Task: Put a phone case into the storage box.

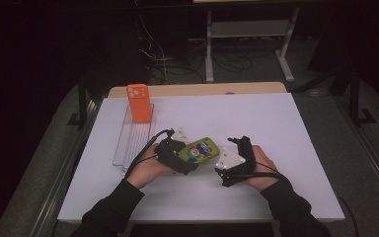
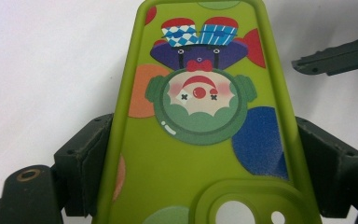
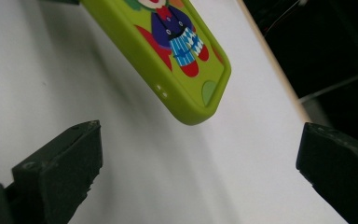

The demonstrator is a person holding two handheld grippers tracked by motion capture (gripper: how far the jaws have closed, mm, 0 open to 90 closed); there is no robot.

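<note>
Right gripper (image 3: 198,158) with jaws wide apart, nothing between. Ahead, green phone case (image 3: 168,51) raised above white table (image 3: 51,70), near its edge.

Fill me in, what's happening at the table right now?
A person works with a hand-held gripper in each hand. The left hand-held gripper is shut on the sides of a green phone case printed with a clown, holding it above the white table. The right hand-held gripper is open, close to the case's free end. An orange phone case stands in a clear rack.

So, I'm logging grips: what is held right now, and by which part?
The left gripper clamps the green phone case by its long sides near the camera cutout; the right gripper is open, holding nothing.
</note>
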